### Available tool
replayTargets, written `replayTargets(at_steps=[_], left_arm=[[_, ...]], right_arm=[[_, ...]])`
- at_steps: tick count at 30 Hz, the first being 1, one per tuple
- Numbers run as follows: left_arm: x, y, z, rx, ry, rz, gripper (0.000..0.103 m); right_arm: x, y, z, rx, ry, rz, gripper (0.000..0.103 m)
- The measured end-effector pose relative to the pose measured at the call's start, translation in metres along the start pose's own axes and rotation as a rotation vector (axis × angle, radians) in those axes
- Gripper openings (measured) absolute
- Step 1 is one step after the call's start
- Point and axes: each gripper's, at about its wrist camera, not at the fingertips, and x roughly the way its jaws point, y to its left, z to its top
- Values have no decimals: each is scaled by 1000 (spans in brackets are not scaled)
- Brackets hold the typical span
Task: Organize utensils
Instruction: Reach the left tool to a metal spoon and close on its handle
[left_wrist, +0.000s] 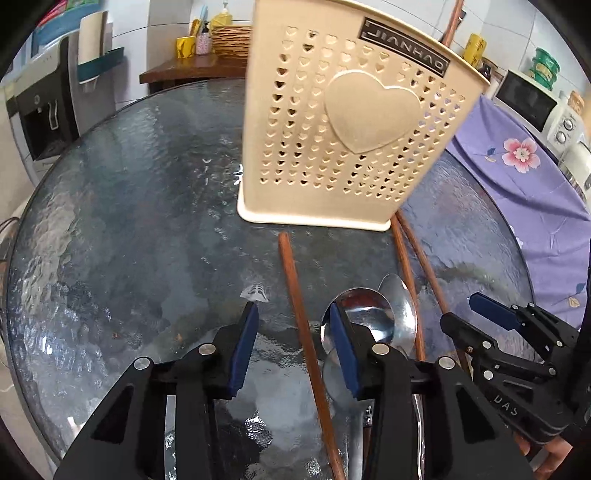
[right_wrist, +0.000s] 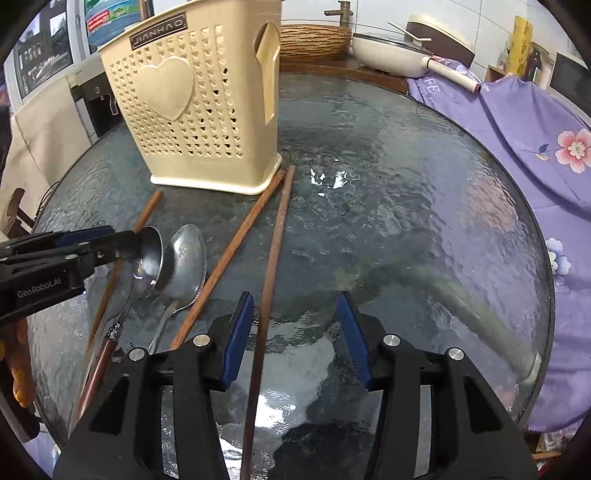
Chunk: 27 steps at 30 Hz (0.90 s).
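Over the round glass worktop (right_wrist: 424, 192) both grippers hang angled downward with their blue pads parted about halfway. The left gripper (left_wrist: 293, 332) straddles a brown chopstick (left_wrist: 303, 332) lying on the glass; neither pad presses it, and the right-hand pad sits in front of the bowl of a steel spoon (left_wrist: 369, 317), though I cannot tell whether it touches. A second spoon (left_wrist: 400, 306) lies just beside the first, toward 2 o'clock. The right gripper (right_wrist: 295, 314) has another chopstick (right_wrist: 275, 258) between its pads, close to the left one, with no squeeze visible. One more chopstick (right_wrist: 236, 251) lies at its 10 o'clock. The cream heart-patterned utensil holder (right_wrist: 195, 110) stands upright at 11 o'clock from the right gripper, the chopstick tips reaching its base.
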Motion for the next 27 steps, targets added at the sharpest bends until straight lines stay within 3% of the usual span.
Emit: replayTargets(at_steps=[4,8,15,22,27], left_arm=[[-9,-1,-6,-22,-35,-41,39],[-20,-20,-13,54,-81,-52,39],[-17,-39,-23,141,-34,-90,39],[-9,-47,-29,209,-28,-68,39],[-16,-41,-26,210,-75,-45,39]], right_arm=[[-2,-4,-2,17,-8,2,48],[-5,-2,-5,9,-20,3,48],[-8,1,-10,5,-15,13,48],[-7,-1,-12,4,-16,24,48],[-8,-3,-14,2,-19,30,48]])
